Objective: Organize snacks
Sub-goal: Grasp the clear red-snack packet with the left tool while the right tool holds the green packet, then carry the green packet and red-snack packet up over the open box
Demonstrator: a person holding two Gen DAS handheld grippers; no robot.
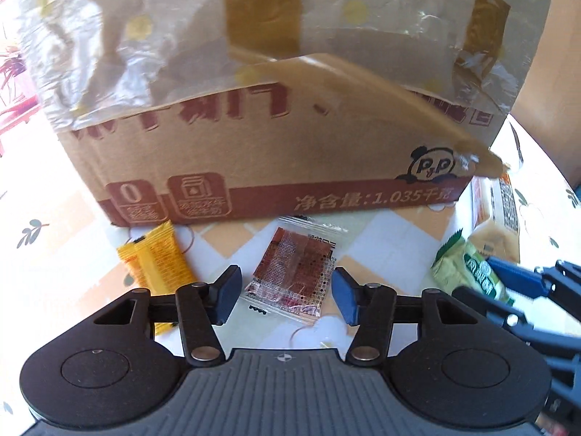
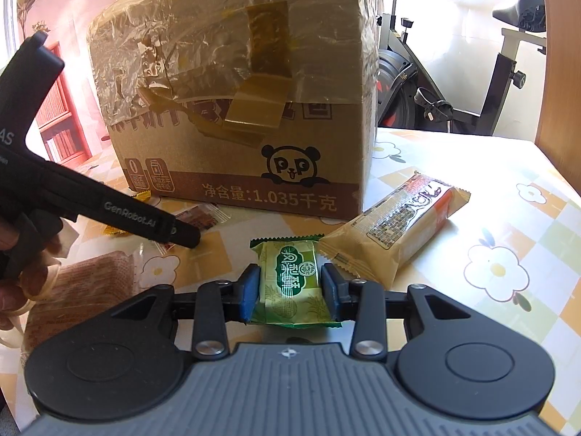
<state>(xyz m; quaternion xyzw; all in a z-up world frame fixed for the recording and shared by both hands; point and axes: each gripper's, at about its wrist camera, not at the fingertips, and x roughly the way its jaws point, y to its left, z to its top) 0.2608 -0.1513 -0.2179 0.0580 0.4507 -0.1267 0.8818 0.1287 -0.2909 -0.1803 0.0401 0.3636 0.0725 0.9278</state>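
Observation:
My left gripper (image 1: 287, 296) hangs open over a clear packet with a brown snack (image 1: 294, 272). The packet lies flat on the table between the two pads, and neither pad touches it. A yellow packet (image 1: 159, 265) lies just left of the left finger. My right gripper (image 2: 290, 290) is shut on a green snack packet (image 2: 290, 265), pads pressed on its two sides; this packet (image 1: 468, 272) also shows at the right edge of the left wrist view. A large taped cardboard box (image 2: 236, 116) stands right behind the snacks. A long beige packet (image 2: 399, 225) lies to its right.
The table wears a flowered checked cloth (image 2: 497, 272). A brown wrapped pack (image 2: 90, 283) lies at the near left beside a person's hand (image 2: 32, 276) holding the left tool's black body (image 2: 109, 210). An exercise bike (image 2: 454, 83) stands beyond the table.

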